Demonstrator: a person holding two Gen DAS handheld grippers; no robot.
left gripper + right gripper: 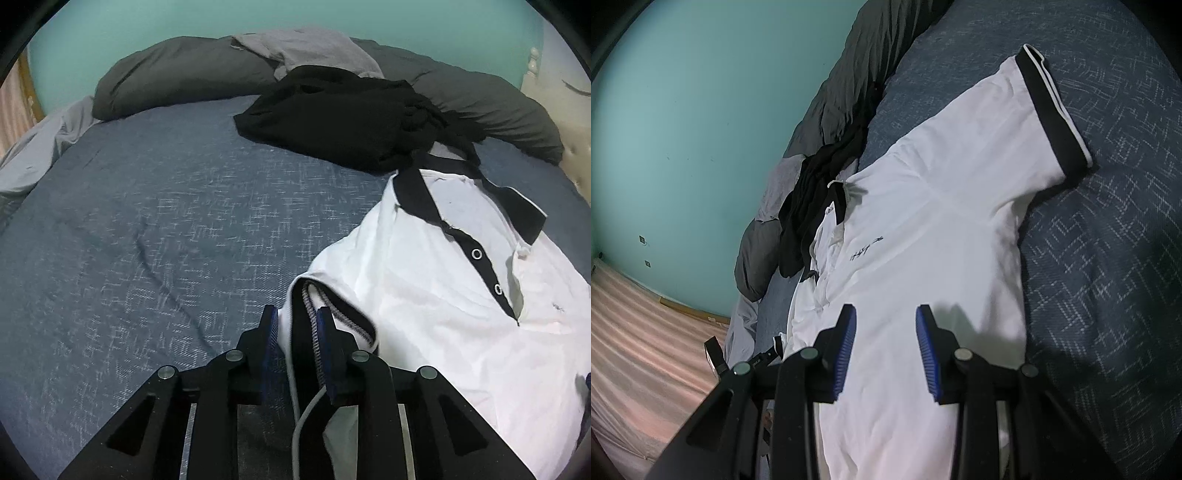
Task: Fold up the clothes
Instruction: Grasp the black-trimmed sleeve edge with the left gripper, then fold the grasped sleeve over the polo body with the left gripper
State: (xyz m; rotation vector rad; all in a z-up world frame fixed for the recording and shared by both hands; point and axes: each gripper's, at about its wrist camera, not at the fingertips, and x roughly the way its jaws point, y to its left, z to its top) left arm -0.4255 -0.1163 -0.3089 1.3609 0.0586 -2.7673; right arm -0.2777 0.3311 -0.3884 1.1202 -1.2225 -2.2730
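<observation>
**Sleeve between your left tongs, right tongs over the shirt body**

Right between your left tongs point(295, 325) sits the folded-over sleeve cuff point(332, 314), its black band and grey stitched edge turned up. Those pads stand a little apart with the cloth between them, and you cannot tell whether they press on it. From there the white polo shirt point(461, 295) spreads to the right, its black collar point(417, 195) and buttoned placket pointing toward the head of the bed.

Your right tongs point(886, 332) are parted and hold nothing, poised over the shirt's white body with the fabric passing beneath both pads. Beyond them the other sleeve point(1045, 110) lies flat and spread, its black band running along the outer edge.

To the left of your left tongs the blue bedspread point(147, 240) is bare as far as the bed's edge, with only shallow creases. At the collar's far side a heap of black clothing point(332, 114) touches the shirt. Behind it a dark grey duvet point(177, 74) runs along the teal wall point(147, 22), with a light grey garment point(314, 48) lying on top.
</observation>
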